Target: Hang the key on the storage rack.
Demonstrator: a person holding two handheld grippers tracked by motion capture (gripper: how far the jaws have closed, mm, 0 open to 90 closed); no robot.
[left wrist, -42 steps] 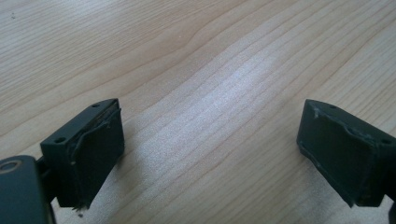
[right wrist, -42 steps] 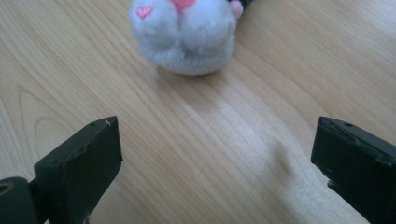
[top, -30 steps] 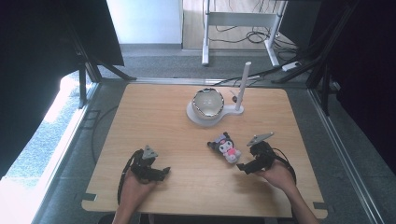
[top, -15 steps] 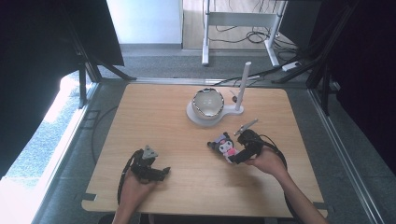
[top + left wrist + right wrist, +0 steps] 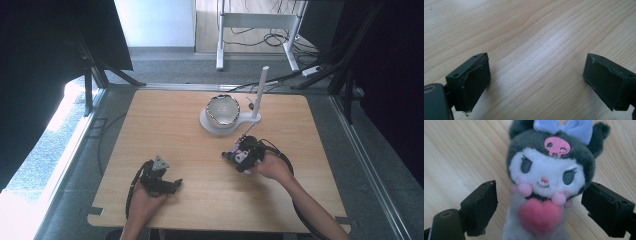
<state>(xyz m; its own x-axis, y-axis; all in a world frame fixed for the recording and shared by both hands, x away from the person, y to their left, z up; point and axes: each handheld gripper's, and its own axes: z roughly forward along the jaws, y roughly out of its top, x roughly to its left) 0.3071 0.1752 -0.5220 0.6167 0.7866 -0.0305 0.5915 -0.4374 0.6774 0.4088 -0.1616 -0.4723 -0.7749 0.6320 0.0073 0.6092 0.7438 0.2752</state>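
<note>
A plush toy (image 5: pixel 549 187) is seen in the right gripper view, lying on the counter (image 5: pixel 165 130) of pale wood with a fine straight grain. The toy is made of soft, fuzzy fabric: a dark grey hood with two rounded ears, a white face with embroidered eyes, a pink embroidered skull mark on the forehead, a light blue bow (image 5: pixel 565 127) on top, small pink pompoms at the neck and a pink padded heart (image 5: pixel 540 216) on the chest. Its lower body is cut off by the bottom edge and is blurred. The jaws of the right gripper (image 5: pixel 541 210) are held wide apart, one on each side of the toy; the right jaw is just beside the hood, and contact cannot be judged.

In the high view the toy is mostly hidden under the right gripper (image 5: pixel 243 155), near the middle of the counter. Behind it a round bowl (image 5: pixel 223 110) with a dark patterned rim stands on a white flat base (image 5: pixel 212 127), from which a thin white post (image 5: pixel 261 92) rises. What is inside the bowl cannot be made out.

The left gripper (image 5: pixel 159 180) is held near the front edge. Its jaws are spread apart over bare wood, with worn, ragged black pads (image 5: pixel 475 85).
</note>
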